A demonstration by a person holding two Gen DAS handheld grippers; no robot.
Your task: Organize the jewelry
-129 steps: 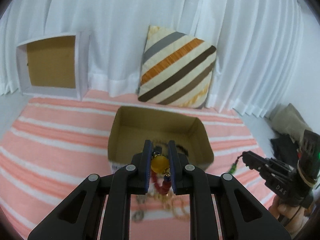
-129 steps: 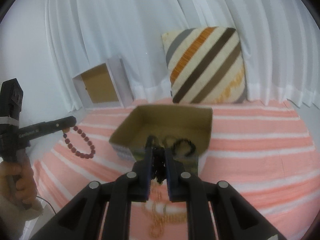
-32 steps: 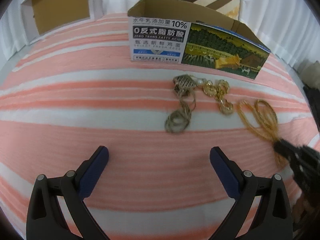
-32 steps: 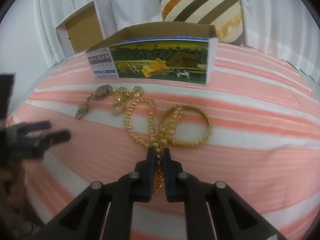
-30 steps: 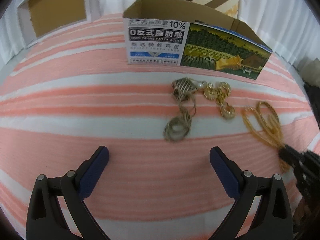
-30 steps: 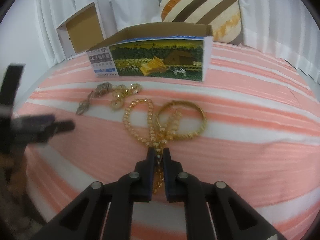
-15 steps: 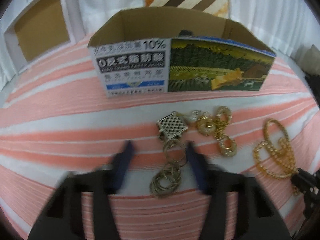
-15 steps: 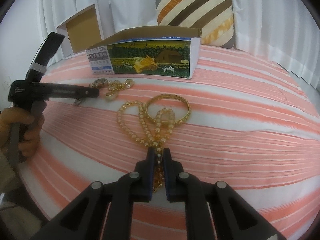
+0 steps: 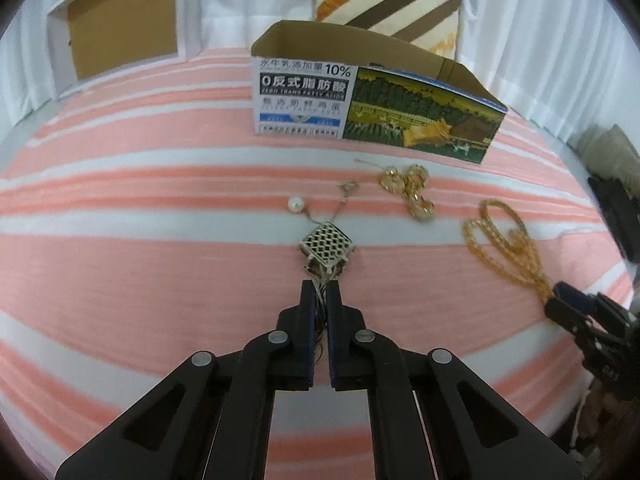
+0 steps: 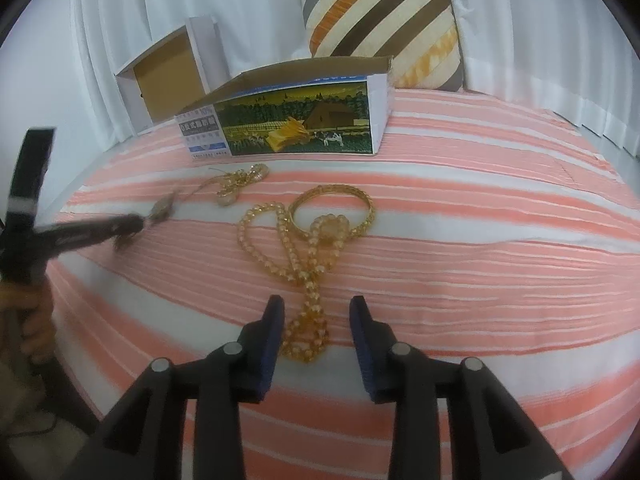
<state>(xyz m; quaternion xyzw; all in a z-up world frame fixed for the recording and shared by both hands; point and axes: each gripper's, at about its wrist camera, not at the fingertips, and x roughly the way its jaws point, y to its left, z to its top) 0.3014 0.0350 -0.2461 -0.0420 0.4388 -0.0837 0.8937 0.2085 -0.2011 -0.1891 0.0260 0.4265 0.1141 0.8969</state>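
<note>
My left gripper (image 9: 320,292) is shut on the chain of a silver necklace with a lattice cube pendant (image 9: 327,245) and a pearl (image 9: 295,203), lying on the striped bedspread. It also shows, blurred, at the left of the right wrist view (image 10: 136,222). My right gripper (image 10: 316,312) is open, its fingers either side of the tail of a gold bead necklace (image 10: 288,252) that lies on the cloth, overlapping a gold bangle (image 10: 334,210). Gold earrings (image 9: 412,190) lie in front of the open printed cardboard box (image 9: 376,108).
A striped cushion (image 10: 384,24) leans on white curtains behind the box. A second, open white box (image 10: 168,76) stands at the back left. The pink and white striped bedspread (image 9: 120,264) covers the bed. Dark items (image 9: 612,208) lie at the right edge.
My left gripper closed on the silver necklace and dragged it nearer, stretching its chain. My right gripper opened and let go of the gold bead necklace, which now lies on the cloth.
</note>
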